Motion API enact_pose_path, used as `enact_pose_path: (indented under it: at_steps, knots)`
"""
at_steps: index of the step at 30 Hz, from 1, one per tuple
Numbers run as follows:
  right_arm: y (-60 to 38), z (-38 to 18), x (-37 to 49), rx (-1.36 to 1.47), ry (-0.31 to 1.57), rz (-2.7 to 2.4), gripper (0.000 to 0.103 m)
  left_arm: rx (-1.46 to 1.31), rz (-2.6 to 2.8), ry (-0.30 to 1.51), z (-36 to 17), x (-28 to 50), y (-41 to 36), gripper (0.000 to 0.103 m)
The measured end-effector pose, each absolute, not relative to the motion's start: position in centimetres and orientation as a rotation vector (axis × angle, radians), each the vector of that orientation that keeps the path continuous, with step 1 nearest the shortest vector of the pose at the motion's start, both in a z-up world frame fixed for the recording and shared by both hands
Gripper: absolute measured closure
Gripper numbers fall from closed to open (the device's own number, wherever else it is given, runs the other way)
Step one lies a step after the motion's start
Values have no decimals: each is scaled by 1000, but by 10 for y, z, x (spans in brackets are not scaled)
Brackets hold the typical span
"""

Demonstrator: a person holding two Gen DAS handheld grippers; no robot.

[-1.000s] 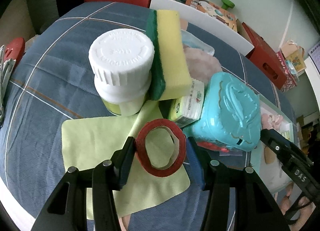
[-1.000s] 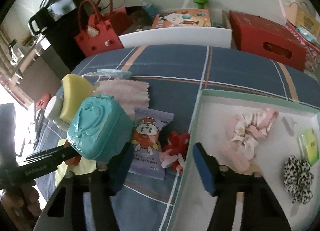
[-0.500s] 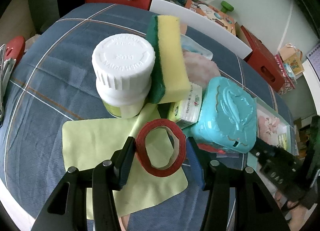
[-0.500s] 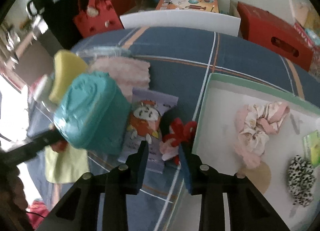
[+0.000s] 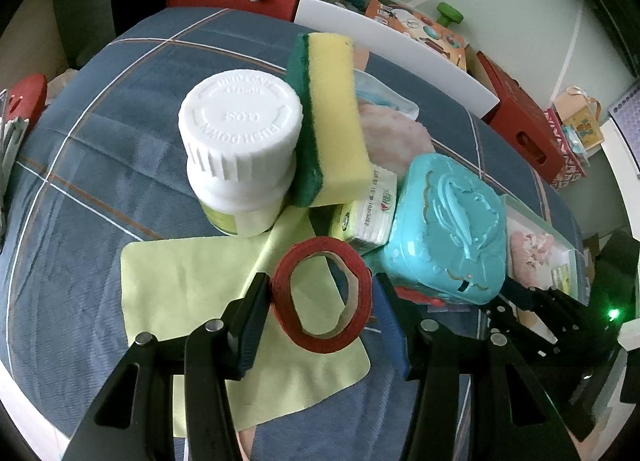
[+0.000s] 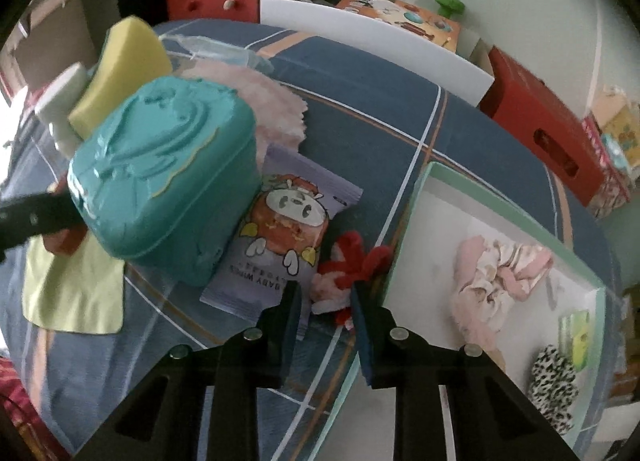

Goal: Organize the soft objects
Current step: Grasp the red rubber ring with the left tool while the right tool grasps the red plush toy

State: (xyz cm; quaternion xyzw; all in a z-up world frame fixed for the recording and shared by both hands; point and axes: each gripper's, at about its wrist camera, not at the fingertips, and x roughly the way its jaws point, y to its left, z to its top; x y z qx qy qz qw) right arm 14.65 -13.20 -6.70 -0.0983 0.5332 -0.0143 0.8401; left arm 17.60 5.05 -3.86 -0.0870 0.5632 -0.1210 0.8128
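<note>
Left wrist view: the left gripper [image 5: 320, 301] holds a red tape ring [image 5: 320, 295] between its fingers above a yellow-green cloth [image 5: 180, 281], unchanged from a second ago. Right of it sits a teal case [image 5: 444, 237]. Right wrist view: right of the teal case, the right gripper [image 6: 324, 309], earlier wide, has narrowed around a red-and-pink scrunchie [image 6: 344, 273] just beside the tray [image 6: 404, 237], probably gripping it for placing there.

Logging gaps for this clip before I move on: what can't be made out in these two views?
- Right wrist: whether the jaws actually pinch the red and pink hair tie; its near part lies behind them.
- Left wrist: the hair tie, hidden behind the teal box.
- Right wrist: the red tape roll, mostly behind that box.
- Left wrist: tray contents, cut off at the edge.
</note>
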Motion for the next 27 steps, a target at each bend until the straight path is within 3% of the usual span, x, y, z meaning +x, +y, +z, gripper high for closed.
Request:
enact_pose_path:
  at_steps: [9, 27]
  knots:
    - [-134, -63, 143, -186, 1116, -70, 85, -201, -268, 1199, -38, 176, 56, 50]
    - [-152, -15, 126, 22, 998, -11, 85, -228, -271, 1145, -20, 170, 65, 50]
